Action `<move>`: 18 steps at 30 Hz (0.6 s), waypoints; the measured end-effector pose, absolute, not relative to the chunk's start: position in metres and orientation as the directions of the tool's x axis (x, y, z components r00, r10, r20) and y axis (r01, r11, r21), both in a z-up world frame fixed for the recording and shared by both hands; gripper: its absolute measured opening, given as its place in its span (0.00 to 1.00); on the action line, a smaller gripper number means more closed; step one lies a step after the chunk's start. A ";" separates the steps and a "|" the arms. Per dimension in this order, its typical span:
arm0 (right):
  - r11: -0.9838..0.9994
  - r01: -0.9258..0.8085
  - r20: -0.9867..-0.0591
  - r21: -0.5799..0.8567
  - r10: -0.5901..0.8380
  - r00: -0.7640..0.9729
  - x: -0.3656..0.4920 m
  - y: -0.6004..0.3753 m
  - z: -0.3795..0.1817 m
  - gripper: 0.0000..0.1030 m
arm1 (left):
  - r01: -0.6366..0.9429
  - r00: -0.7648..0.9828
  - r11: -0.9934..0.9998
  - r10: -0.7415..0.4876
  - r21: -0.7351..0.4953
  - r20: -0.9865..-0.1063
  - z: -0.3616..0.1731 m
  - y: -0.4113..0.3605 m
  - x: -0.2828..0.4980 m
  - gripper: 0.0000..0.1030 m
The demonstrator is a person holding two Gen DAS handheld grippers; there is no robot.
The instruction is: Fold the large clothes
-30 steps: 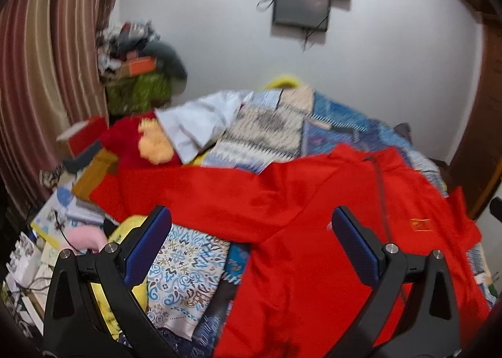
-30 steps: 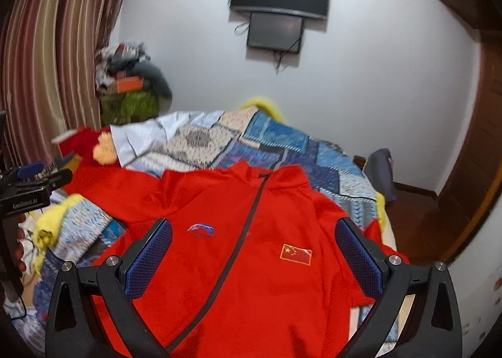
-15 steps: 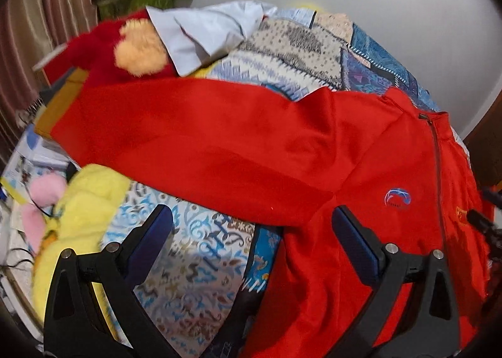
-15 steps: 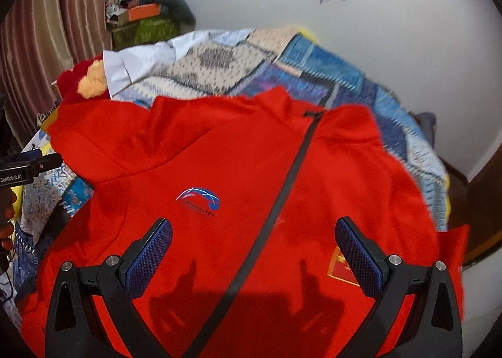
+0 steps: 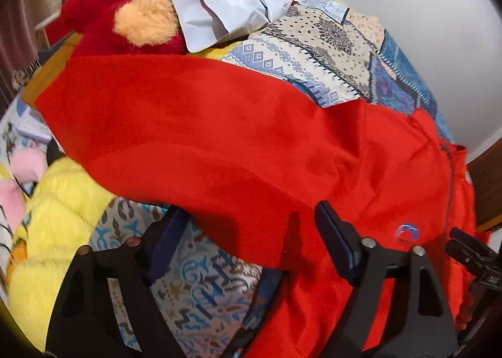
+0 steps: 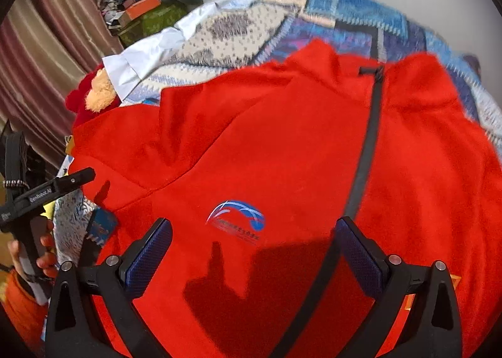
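A red zip-up jacket (image 6: pixel 282 154) lies spread face up on the bed, with a dark zipper (image 6: pixel 365 151) and a blue chest logo (image 6: pixel 237 216). Its long sleeve (image 5: pixel 188 125) stretches out to the left in the left wrist view. My left gripper (image 5: pixel 251 232) is open, low over the sleeve's lower edge near the armpit. My right gripper (image 6: pixel 254 248) is open and empty, just above the chest below the logo. The left gripper also shows at the left edge of the right wrist view (image 6: pixel 47 191).
A patterned blue and cream quilt (image 5: pixel 329 50) covers the bed. A yellow plush (image 5: pixel 56 216), a red and orange plush (image 5: pixel 138 19) and a pale blue shirt (image 5: pixel 226 9) lie to the left. A clutter pile (image 6: pixel 147 3) stands by the striped curtain (image 6: pixel 53 53).
Both grippers have tilted down and come closer to the jacket. The left one has moved in over the sleeve's lower edge. Both have stayed open.
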State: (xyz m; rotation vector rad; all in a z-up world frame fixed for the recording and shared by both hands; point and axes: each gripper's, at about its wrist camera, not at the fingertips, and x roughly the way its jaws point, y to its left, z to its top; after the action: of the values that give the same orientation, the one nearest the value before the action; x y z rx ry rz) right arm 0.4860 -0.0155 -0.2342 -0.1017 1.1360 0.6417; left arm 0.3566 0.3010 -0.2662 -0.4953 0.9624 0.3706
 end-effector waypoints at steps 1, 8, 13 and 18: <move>0.819 -0.518 -0.870 0.249 0.424 0.251 0.486 -0.015 -0.237 1.00 | -0.511 0.513 0.834 0.104 -0.207 -0.852 -0.266 0.300 0.359 0.72; 0.821 -0.502 -0.885 0.272 0.419 0.205 0.477 -0.016 -0.249 1.00 | -0.493 0.441 0.869 0.278 0.029 -0.853 -0.263 0.285 0.378 0.12; 0.822 -0.525 -0.877 0.220 0.402 0.263 0.465 -0.032 -0.228 1.00 | -0.462 0.478 0.886 0.211 -0.040 -0.853 -0.241 0.281 0.384 0.02; 0.831 -0.528 -0.862 0.174 0.387 0.326 0.458 -0.057 -0.204 1.00 | -0.372 0.576 0.922 0.138 -0.108 -0.806 -0.199 0.246 0.385 0.02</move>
State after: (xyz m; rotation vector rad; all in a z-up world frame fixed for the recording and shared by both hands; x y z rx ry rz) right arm 0.4585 -0.0566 -0.2044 -0.1483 1.0838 0.6028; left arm 0.3850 0.2456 -0.1987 -0.2789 0.9115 0.3029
